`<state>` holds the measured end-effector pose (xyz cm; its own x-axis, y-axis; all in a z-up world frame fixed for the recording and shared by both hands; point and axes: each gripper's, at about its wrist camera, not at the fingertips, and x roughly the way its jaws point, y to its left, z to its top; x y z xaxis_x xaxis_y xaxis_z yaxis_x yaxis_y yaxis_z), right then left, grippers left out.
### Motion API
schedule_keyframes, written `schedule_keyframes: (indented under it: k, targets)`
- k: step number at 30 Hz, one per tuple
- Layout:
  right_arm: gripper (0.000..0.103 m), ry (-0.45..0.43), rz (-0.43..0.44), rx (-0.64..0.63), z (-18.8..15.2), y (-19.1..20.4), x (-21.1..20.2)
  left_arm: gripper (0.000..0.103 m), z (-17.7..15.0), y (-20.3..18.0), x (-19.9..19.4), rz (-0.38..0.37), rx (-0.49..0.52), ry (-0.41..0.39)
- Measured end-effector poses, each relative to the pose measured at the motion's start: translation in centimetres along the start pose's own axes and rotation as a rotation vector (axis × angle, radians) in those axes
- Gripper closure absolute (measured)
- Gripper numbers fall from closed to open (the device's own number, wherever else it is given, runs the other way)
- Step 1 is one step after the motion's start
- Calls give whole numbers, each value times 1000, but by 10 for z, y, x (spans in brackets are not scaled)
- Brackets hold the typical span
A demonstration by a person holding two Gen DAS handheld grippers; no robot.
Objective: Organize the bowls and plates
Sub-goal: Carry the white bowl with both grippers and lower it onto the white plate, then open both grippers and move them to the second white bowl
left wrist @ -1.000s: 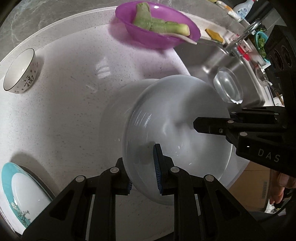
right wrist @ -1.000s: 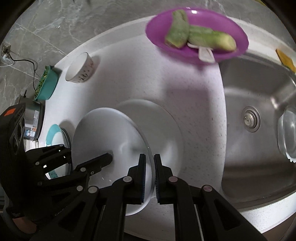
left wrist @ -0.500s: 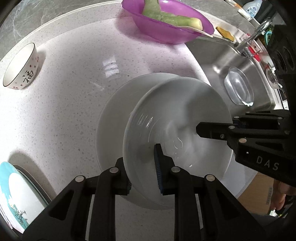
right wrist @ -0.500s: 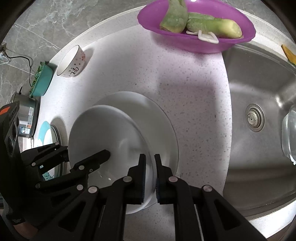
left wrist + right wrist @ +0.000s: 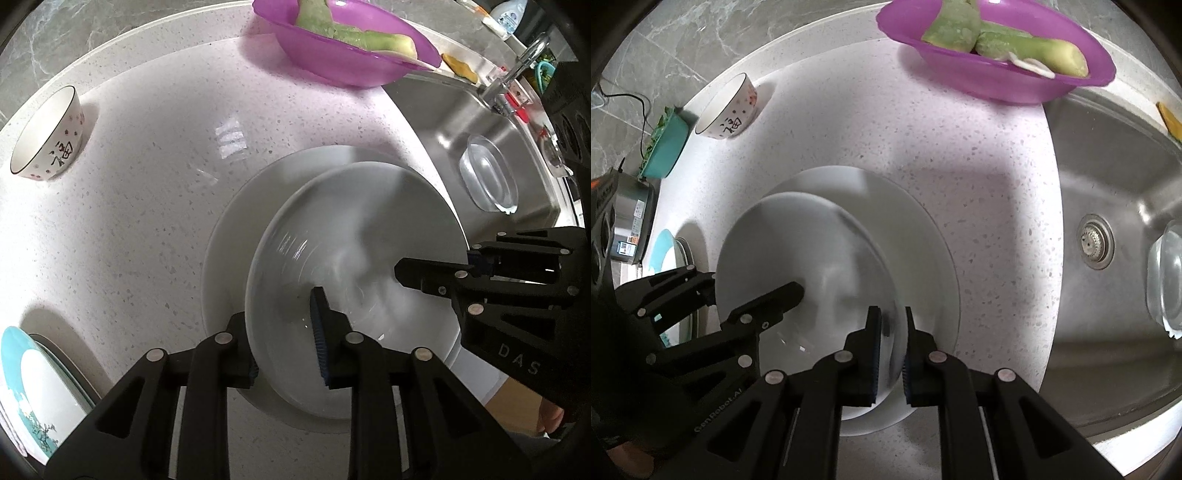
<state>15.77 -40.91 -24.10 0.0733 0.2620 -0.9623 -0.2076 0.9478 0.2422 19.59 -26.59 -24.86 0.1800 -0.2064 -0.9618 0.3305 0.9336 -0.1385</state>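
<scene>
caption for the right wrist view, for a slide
Both grippers clamp a white bowl's rim over a white plate.

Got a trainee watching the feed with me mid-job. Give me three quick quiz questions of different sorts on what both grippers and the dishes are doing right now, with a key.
1. True or false: the left gripper and the right gripper both grip the rim of the same white bowl.
2. Multiple choice: what lies directly beneath that bowl? A) the sink B) a white plate C) the purple basin
3. Fill in: the small patterned bowl stands on the ____, apart from the stack.

Key: 1 true; 2 B; 3 counter
</scene>
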Motion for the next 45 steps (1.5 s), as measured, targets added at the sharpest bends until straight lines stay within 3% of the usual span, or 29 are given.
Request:
schedule_keyframes:
  k: [4,8,14,20,28,30,33,34,36,38,41,43,45]
  targets:
    - [90,-6,-10,-2,-1,2,-1,79,1,2,-3,-8,-7,-10]
    - [88,-13,-25,-9,-2,7,-3,62,-1,2,-6,-36,-1,-29]
    - [92,-33,-49,-7,-3,9,-8,57,0,3,-8,-47,-2,-47]
    - [86,-58,-56,5,-3,7,-16,46,1,6,-20,-54,-1,-101]
    - [63,-116,-19,47,-5,1,-37,42,-3,20,-44,-85,-34,-165]
    - [41,-146,-3,73,-5,0,-50,42,-5,28,-61,-104,-54,-221]
    - [24,-275,38,62,-5,1,-84,42,-8,43,-92,-124,-71,-342]
    - [20,-328,55,49,-4,3,-97,39,-8,51,-104,-126,-80,-388]
    - [0,-435,114,45,1,8,-121,22,-10,73,-124,-159,-121,-465]
    - [0,-489,209,75,8,9,-133,20,-10,106,-136,-208,-209,-478]
    - [0,-477,339,129,30,18,-133,20,-8,163,-144,-290,-334,-415]
    - [0,-473,332,86,47,33,-130,20,2,196,-151,-261,-353,-374]
    - [0,-470,338,40,74,52,-123,20,13,230,-162,-181,-352,-375]
